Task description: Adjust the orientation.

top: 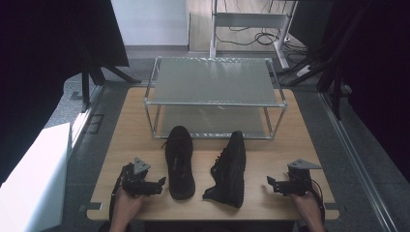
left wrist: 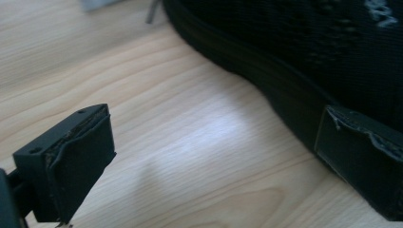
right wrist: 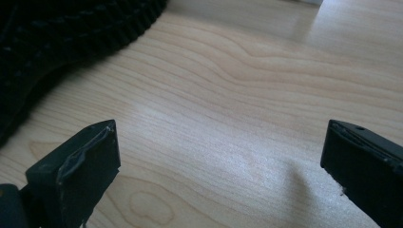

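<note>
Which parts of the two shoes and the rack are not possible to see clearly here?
- Left shoe: left gripper view, cropped by the frame, blurred.
- Right shoe: right gripper view, sole cut off at the corner.
- Rack: high view, top shelf hides most of the lower shelf.

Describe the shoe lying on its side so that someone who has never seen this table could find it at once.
On the wooden table, in front of the two-tier metal rack, lie two black shoes. It is the right-hand shoe, tipped onto its side, while the left-hand shoe stands upright on its sole.

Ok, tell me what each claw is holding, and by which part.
Nothing. The left claw and right claw are both open over bare table, beside the shoes.
</note>
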{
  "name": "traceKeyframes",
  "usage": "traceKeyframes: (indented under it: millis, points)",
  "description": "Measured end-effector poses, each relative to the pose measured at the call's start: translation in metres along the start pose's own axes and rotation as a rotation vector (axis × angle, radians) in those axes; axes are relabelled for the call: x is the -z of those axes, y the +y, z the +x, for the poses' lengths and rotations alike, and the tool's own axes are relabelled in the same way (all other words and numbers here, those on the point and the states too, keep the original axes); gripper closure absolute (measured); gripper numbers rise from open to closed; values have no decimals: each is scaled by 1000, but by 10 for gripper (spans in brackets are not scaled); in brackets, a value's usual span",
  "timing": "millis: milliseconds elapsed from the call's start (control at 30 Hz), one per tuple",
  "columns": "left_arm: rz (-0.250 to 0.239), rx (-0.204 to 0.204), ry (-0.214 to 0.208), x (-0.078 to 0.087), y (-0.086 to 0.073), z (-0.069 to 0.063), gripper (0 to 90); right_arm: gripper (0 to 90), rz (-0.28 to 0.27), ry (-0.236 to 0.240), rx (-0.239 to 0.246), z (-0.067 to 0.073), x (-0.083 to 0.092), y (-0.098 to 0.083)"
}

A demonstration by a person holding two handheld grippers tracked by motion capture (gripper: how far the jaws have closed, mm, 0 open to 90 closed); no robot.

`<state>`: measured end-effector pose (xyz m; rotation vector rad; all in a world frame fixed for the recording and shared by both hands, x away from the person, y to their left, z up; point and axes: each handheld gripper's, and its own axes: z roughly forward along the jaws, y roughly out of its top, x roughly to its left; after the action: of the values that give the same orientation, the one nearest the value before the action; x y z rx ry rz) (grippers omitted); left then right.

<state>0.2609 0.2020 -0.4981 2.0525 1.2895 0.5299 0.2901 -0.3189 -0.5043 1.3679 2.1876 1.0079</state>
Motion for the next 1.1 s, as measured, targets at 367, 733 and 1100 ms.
traceKeyframes:
  millis: [367, 733, 1100]
  points:
    - [3, 32, 14, 1, -9, 9, 0, 0, -61, 40, 31, 23, 16, 29]
    - [34, -1, 41, -3, -9, 6, 0, 0, -75, 111, 75, 63, 9, 74]
    - [49, -20, 53, -5, -9, 6, 0, 0, -37, 133, 130, 113, -25, 98]
